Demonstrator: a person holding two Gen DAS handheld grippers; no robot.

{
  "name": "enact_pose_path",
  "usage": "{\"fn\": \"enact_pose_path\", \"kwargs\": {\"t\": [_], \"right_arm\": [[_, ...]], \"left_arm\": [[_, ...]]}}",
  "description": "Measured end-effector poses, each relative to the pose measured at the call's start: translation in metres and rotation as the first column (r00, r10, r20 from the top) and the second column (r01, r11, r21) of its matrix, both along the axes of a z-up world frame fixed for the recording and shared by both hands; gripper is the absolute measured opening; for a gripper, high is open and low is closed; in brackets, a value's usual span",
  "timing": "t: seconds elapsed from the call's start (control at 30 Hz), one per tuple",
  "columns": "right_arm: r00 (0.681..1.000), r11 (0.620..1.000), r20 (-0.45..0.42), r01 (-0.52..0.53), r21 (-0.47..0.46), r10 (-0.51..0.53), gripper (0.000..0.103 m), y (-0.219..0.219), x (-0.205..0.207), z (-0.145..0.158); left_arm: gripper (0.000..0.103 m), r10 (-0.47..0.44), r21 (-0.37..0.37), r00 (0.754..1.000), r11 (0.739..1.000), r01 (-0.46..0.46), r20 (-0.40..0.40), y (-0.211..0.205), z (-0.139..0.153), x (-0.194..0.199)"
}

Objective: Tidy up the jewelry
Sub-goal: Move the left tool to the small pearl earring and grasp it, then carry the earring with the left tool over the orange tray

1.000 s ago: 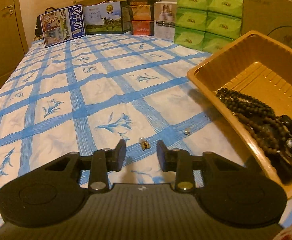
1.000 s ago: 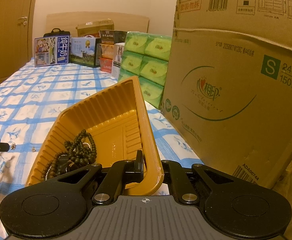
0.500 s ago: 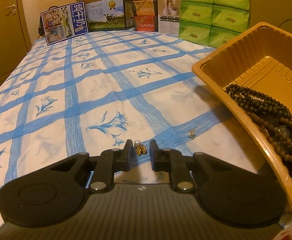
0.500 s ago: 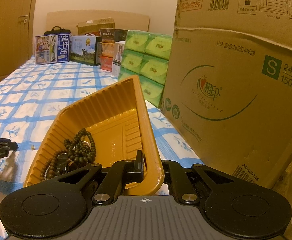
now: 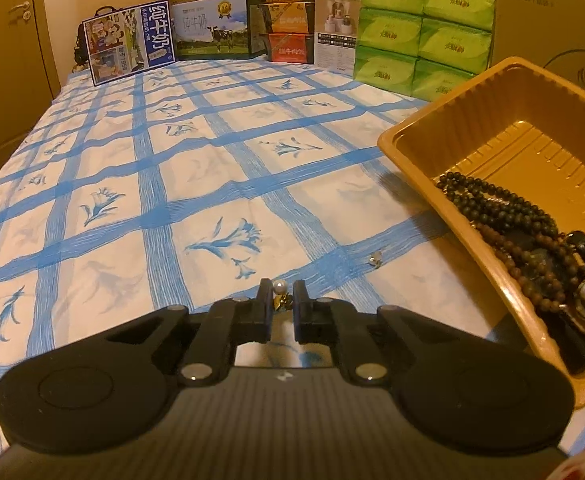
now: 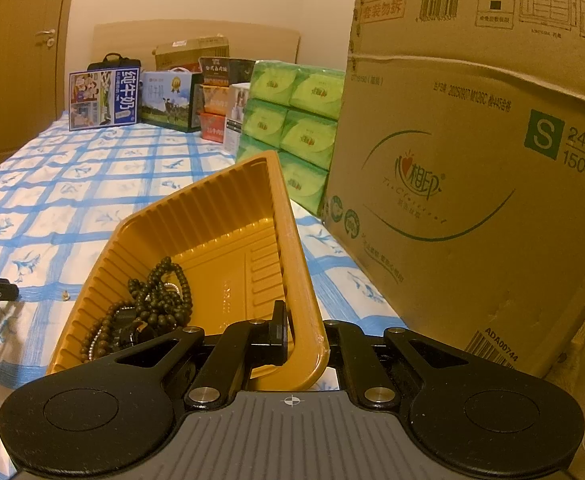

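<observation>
Closed in from a wide gap to a narrow one around the pearl earring [image 5: 279, 287] since a second back, with the left gripper [image 5: 278, 302] lowered only slightly toward the blue-checked sheet [image 5: 152, 184]; closing still under way, pearl sitting just past the fingertips and its small gold fitting between them, pads seemingly not yet pressed on it. Stayed clamped on the near rim of the yellow tray [image 6: 228, 216], as before: the right gripper [image 6: 304, 340], one finger inside the wall, the other outside, tray tipped up off the sheet. Judged risky on several counts: such a small, round piece could squirt forward out of the closing tips, or be pinched only by the gold fitting and drop on the way across; soft bedding could let it sink or roll away. Could also snag a fold of sheet along with it. Lay to the right of the left gripper and slightly ahead, a second small stud [image 5: 375, 258], apart from the first. Further right, near but not touching, stood the tray, with the bead strands [image 5: 532, 236] heaped in its lower end, which might spill if the tilt grew.
</observation>
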State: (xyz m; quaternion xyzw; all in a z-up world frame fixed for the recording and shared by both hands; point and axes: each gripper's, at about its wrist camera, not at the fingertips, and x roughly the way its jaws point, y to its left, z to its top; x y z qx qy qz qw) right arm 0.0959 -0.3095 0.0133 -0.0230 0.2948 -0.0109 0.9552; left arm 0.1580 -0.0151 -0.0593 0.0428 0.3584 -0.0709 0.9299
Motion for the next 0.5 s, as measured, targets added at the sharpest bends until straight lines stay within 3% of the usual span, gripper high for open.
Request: {"fn": "enact_pose_path", "kwargs": {"t": [0.5], "right_arm": [[1.000,1.000,0.000,-0.001,0.000,0.001,0.006,0.000,0.000,0.000]], "left_arm": [[0.008,-0.034,-0.059,0.999,0.998,0.035,0.013,-0.004,0.022,-0.014]]}}
